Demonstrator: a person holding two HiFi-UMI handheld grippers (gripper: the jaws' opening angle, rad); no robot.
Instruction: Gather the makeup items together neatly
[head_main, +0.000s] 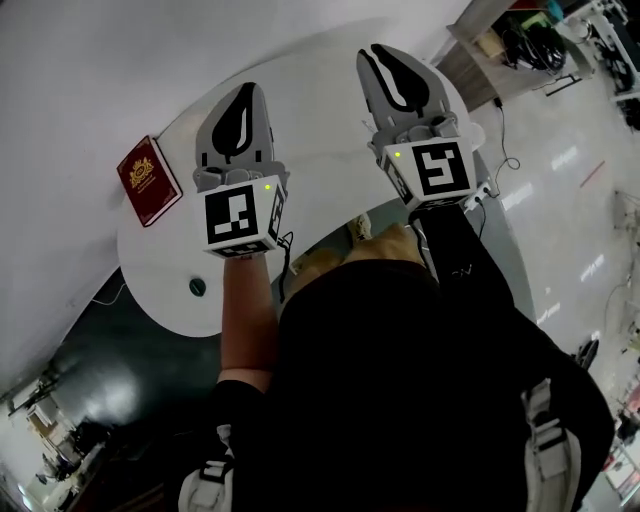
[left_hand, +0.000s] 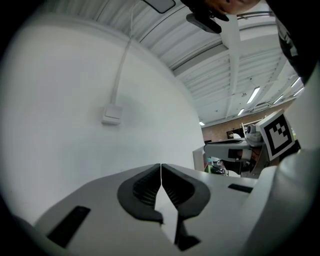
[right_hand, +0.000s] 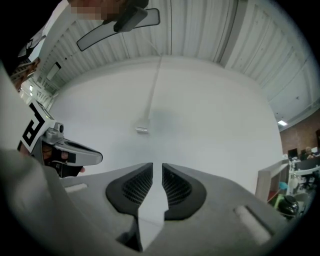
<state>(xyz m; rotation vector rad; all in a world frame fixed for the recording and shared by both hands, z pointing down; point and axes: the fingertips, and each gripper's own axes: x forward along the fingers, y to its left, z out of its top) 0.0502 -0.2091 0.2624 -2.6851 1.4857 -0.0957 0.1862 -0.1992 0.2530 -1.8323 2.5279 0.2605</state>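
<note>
The person's dark sleeves fill the bottom of the head view, with both grippers held out side by side over the white round worktop (head_main: 170, 270). The left gripper (head_main: 243, 92) has its jaws pressed together at the tips, with nothing between them (left_hand: 160, 167). The right gripper (head_main: 385, 62) has its jaws a narrow slit apart, also empty (right_hand: 157, 167).

Left of the left gripper, near the worktop's edge, lies a red flat case (head_main: 148, 180) with a gold emblem, its corner turned toward the rim. A small dark round item (head_main: 197, 287) sits well apart from it, closer to the person.

Beyond the worktop rises a plain white wall with a switch box (left_hand: 112, 115) under a thin conduit. To the right lies a pale glossy floor (head_main: 590, 210) with cables.
</note>
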